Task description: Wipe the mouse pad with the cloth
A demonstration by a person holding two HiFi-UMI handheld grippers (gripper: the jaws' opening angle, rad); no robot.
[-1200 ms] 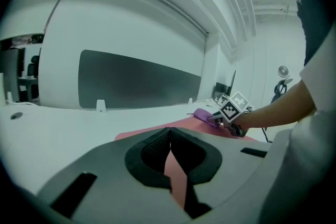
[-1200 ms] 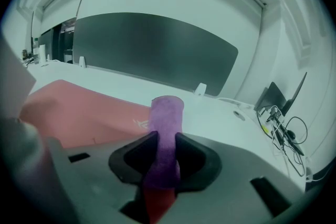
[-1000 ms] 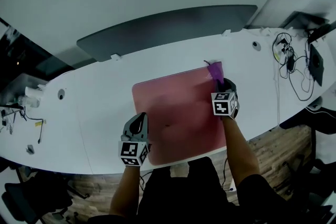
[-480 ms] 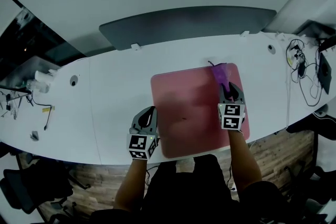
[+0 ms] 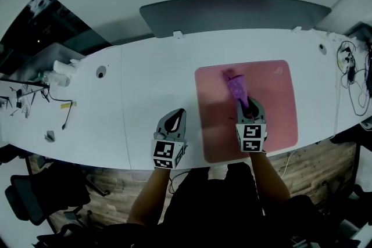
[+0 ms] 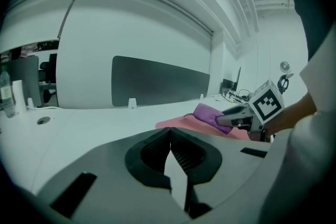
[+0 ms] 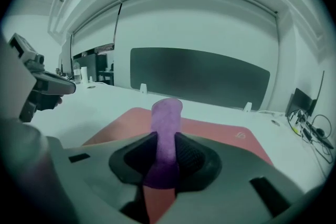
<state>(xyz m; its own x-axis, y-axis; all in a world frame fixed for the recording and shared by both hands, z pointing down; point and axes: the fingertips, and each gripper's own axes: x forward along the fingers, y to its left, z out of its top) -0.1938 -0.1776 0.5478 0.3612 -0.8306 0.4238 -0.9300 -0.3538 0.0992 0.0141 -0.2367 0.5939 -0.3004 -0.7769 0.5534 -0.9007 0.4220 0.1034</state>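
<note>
Nearest, at 6 o'clock in head view: right gripper (image 5: pixel 246 106) clamped on near end of rolled purple cloth (image 5: pixel 235 85), the rest poking out toward 12 o'clock over the middle of the pink mouse pad (image 5: pixel 273 107). Looks lifted at the tip in right gripper view, so contact with pad hard to confirm. At 7 o'clock, just off the pad's left edge: left gripper (image 5: pixel 176 116), jaws pressed together on nothing, above bare table (image 5: pixel 145 84). Cloth probably light, soft and floppy, no stiffness of its own. Best held by the bunched end, as now, with enough length left free to lay flat and drag. Likely to fold over or skip if pushed forward, so probably better pulled. Pad thin and flat, lying square toward the near edge of the table, logo at its 1 o'clock corner. Could creep on the smooth top under a firm wipe, so may need pinning at the near-left corner with the idle gripper. Surface: long white curved desk, glossy, grommet holes at 10 and 2 o'clock. Further out: bottle (image 5: pixel 61 69) and loose bits at 9 o'clock, tangle of cables (image 5: pixel 349 61) at 3 o'clock, dark grey divider panel (image 5: pixel 232 9) along the far edge at 12 o'clock, pale wall beyond. Wooden floor (image 5: pixel 302 165) below the near edge.
</note>
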